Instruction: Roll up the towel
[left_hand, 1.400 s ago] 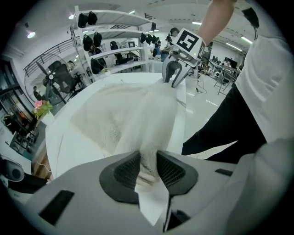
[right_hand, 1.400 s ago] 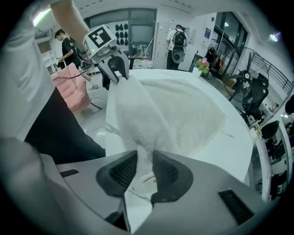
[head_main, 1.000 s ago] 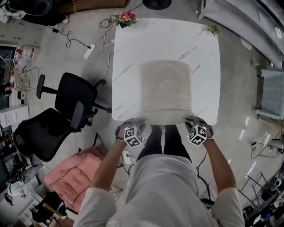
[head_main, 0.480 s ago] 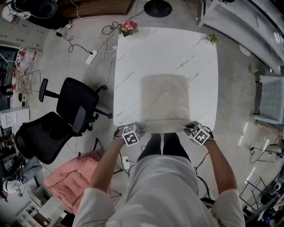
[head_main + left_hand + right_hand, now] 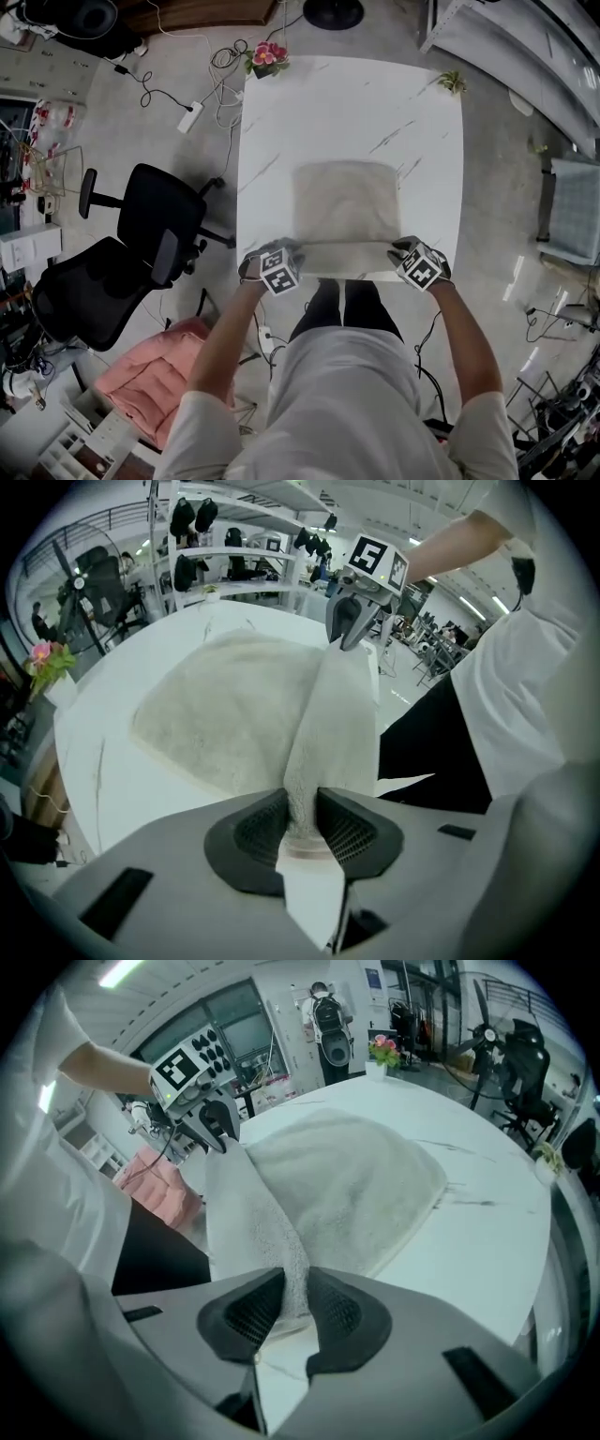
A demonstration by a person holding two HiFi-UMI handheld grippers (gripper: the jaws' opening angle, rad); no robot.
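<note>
On the white table [image 5: 281, 112] the towel [image 5: 345, 202] lies by the front edge, near corners pinched in the left gripper [image 5: 302, 822] and right gripper [image 5: 286, 1312], whose jaws have just been opening; keep both ends level, turning the hem evenly

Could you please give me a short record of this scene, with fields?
towel: flat on table, near edge lifted
left tool: pinches towel's near left corner; jaws have just been opening
right tool: pinches towel's near right corner; jaws have just been opening
flowers: table's far left corner
roll: none yet
</note>
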